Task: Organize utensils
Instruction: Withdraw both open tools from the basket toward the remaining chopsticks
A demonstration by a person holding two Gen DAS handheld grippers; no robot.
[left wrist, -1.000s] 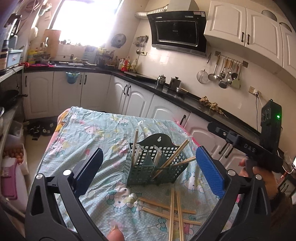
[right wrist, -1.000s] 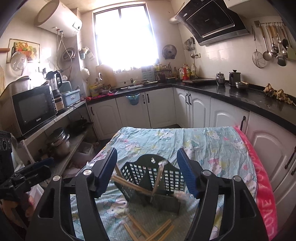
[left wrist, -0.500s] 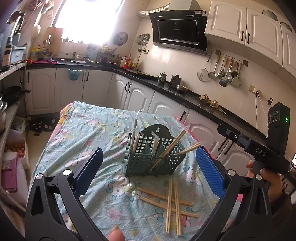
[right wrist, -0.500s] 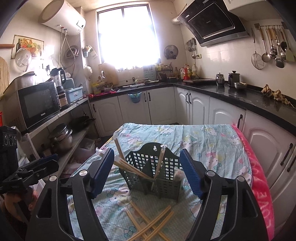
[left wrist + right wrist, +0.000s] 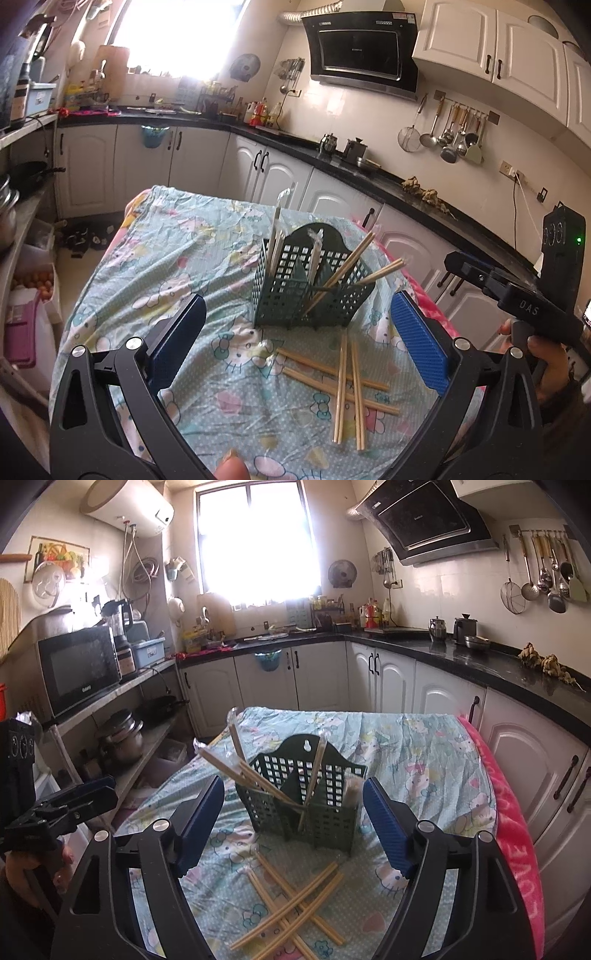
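Observation:
A dark green perforated utensil basket (image 5: pixel 310 291) (image 5: pixel 306 797) stands on the cloth-covered table. It holds a few bamboo chopsticks and plastic-wrapped utensils (image 5: pixel 277 229) that lean out of its compartments. Several loose bamboo chopsticks (image 5: pixel 343 373) (image 5: pixel 291 904) lie crossed on the cloth in front of it. My left gripper (image 5: pixel 295 343) is open and empty, above the table just short of the loose chopsticks. My right gripper (image 5: pixel 293 827) is open and empty, facing the basket from the other side. Each gripper shows at the edge of the other's view.
The table wears a Hello Kitty cloth (image 5: pixel 177 266) with a pink towel (image 5: pixel 517 834) along its right edge. White cabinets and a black counter (image 5: pixel 498 668) run behind. Shelves with a microwave (image 5: pixel 77 668) and pots stand to the left.
Both grippers have pulled back and up from the basket, so more of the loose chopsticks shows on the cloth. Both stay open and empty.

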